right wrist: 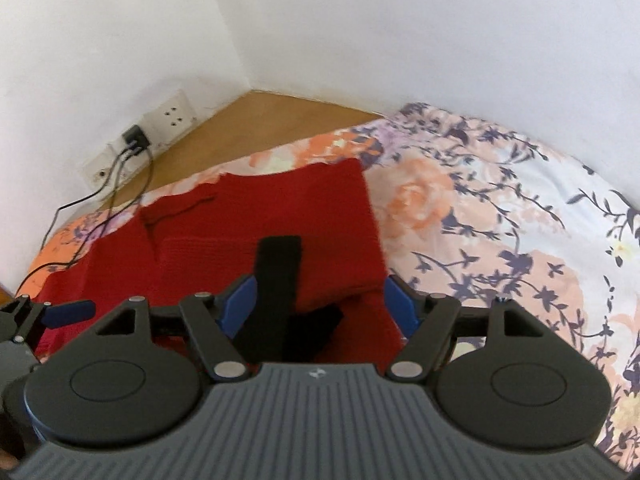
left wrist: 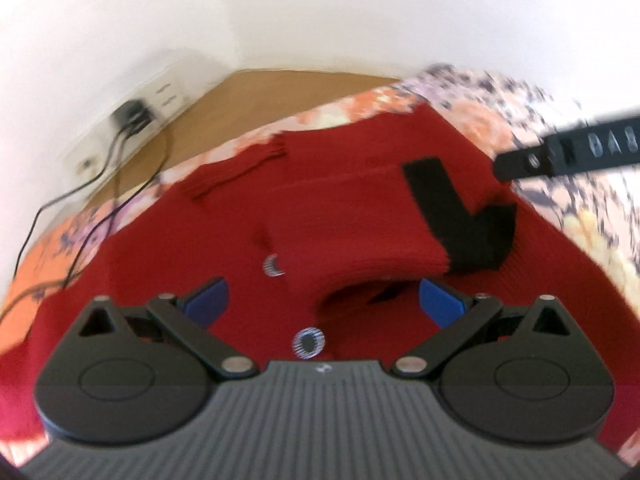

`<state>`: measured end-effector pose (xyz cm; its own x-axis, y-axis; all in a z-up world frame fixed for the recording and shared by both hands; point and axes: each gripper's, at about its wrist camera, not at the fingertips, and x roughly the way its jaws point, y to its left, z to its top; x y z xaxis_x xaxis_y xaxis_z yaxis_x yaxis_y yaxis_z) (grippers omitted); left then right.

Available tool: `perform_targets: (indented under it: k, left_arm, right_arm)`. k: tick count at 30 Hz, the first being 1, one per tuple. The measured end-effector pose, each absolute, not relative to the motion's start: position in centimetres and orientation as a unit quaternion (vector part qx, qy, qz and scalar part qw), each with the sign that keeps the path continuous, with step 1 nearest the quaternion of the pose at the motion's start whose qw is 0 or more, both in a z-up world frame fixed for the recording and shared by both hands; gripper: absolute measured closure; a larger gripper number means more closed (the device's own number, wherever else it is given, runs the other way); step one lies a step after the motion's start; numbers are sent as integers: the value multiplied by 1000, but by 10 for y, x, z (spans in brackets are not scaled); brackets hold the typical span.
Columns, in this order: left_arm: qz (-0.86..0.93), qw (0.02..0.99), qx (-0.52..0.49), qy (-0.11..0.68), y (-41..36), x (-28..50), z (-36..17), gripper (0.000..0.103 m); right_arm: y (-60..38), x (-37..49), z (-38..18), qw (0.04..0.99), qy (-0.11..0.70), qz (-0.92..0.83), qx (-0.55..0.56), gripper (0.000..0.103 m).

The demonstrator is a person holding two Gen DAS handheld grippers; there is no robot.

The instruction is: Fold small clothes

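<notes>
Knitwear lay half-folded across a flowered bedspread (right wrist: 500,216) as two handheld grippers worked over it. The red sweater (left wrist: 360,216) sat directly ahead of and beneath both tools, one sleeve with a black cuff (left wrist: 472,240) already turned in over the body, which suggested the fold was under way but far from finished; the far sleeve (left wrist: 236,164) looked doubled in as well, while the hem and the final halving appeared still to be done.

The left gripper (left wrist: 324,300) hung over the near part of the garment with its blue-padded fingers (left wrist: 208,300) spread wide and nothing between them. The right gripper (right wrist: 316,304) was likewise spread, its pads on either side of the black cuff (right wrist: 276,280) and the red edge beside it, though no clamping was visible.

Only the left wrist view showed two pale ring-shaped marks (left wrist: 308,344) on the knit close under the tool, and the right tool's finger reaching in from that side. Only the right wrist view showed how much bare bedspread lay to its right, and the wall socket (right wrist: 172,116) with a plugged charger (right wrist: 136,138) far ahead to the left in sharper detail. The left view was blurred.
</notes>
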<state>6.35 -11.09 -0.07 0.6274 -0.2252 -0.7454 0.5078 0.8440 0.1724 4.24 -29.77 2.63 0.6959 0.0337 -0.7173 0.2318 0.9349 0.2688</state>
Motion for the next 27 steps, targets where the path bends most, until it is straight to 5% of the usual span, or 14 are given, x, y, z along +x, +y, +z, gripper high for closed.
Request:
perform_targets:
  k: [13,18,20,23,27]
  left_arm:
    - [-280,851,327,302,-172,56,-48,1]
    - [-306,852,302,300,-168,57,-47,30]
    - [-316,852,292,298,-165,59,-44,55]
    - [-321,856,281,292,-159,58,-37,80]
    - [-328,866,226,302,-145,64,-23,87]
  right_arm:
    - [-322,49,1,892,400,-60,203,26]
    - [-330,48,-2,892,397,-64,207,26]
    - [-332,48,-3,892,395,-64,210,26]
    - [-333,48,-5,891,396,-62,212,26]
    - [-332,49,-7,891,397,-58,212,26]
